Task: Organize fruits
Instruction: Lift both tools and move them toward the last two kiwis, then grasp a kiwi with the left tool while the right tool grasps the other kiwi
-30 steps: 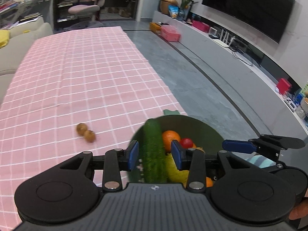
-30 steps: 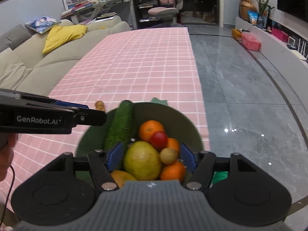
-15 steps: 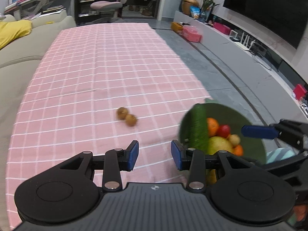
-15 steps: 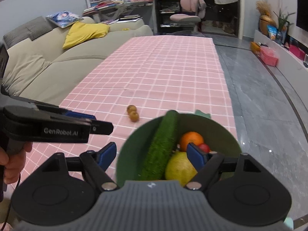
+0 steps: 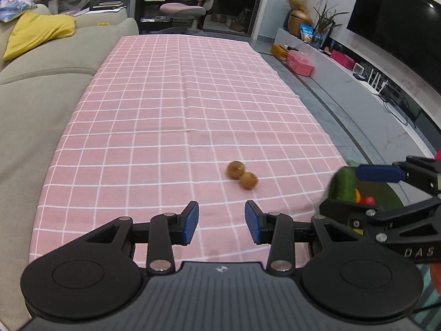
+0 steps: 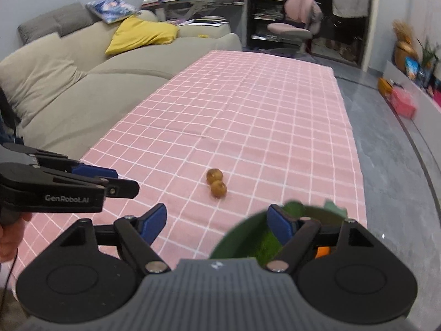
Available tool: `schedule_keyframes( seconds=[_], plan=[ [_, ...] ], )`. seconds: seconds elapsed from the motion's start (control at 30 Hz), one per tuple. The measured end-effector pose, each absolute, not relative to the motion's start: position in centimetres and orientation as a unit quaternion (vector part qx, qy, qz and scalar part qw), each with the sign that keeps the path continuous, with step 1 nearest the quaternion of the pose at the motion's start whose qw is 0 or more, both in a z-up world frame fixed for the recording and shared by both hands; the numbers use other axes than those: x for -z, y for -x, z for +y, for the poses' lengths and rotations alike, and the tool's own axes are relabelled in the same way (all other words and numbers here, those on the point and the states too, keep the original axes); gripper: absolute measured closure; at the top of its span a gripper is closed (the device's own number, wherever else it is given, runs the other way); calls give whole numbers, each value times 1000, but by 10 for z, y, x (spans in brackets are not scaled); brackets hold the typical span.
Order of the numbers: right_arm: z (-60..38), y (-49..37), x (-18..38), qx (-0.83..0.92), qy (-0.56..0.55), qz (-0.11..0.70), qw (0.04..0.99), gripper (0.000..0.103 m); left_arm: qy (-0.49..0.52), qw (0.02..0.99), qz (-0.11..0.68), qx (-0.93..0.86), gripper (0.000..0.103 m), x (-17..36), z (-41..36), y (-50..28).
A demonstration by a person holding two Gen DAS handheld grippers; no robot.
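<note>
Two small brown round fruits lie touching on the pink checked tablecloth; they also show in the right wrist view. My left gripper is open and empty, just short of them. My right gripper is open and empty, hovering at the near edge of a green bowl. The bowl holds a cucumber, a red fruit and an orange; most of its contents are hidden by the grippers.
A beige sofa with a yellow cushion runs along the table's left side. Grey floor and a TV bench lie to the right. A pink chair stands beyond the far end.
Both grippers have swung left, away from over the bowl toward the two brown fruits. The bowl has slid to the right edge of both views. Both grippers stay open.
</note>
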State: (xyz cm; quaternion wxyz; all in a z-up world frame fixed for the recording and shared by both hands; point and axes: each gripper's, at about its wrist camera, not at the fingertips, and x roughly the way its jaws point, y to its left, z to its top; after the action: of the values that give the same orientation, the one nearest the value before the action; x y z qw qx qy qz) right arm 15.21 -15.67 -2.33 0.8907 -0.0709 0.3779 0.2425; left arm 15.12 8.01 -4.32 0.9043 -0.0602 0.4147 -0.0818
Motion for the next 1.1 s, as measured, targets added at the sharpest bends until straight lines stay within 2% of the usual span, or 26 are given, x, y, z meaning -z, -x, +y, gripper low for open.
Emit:
schedule_keyframes(
  seconds=[0.1, 0.2, 0.37, 0.5, 0.57, 0.7, 0.83, 1.1],
  plan=[
    [-147, -167, 26, -252, 86, 382, 885, 27, 71, 903, 418, 76, 57, 50, 94, -158],
    [-135, -186, 30, -259, 103, 393, 876, 32, 82, 901, 419, 79, 57, 56, 106, -167],
    [-121, -218, 44, -271, 135, 422, 855, 44, 94, 896, 425, 93, 57, 66, 118, -181],
    [-112, -238, 59, -278, 163, 450, 833, 49, 113, 888, 432, 109, 58, 77, 121, -190],
    [-109, -248, 66, -281, 170, 463, 823, 57, 113, 885, 437, 113, 58, 82, 117, -195],
    [-101, -268, 80, -292, 178, 484, 805, 58, 120, 878, 448, 121, 62, 93, 109, -206],
    [-94, -283, 93, -304, 188, 498, 790, 68, 116, 874, 454, 128, 62, 99, 102, -218],
    [-85, -301, 111, -319, 189, 520, 770, 73, 107, 868, 466, 138, 63, 103, 91, -239]
  ],
)
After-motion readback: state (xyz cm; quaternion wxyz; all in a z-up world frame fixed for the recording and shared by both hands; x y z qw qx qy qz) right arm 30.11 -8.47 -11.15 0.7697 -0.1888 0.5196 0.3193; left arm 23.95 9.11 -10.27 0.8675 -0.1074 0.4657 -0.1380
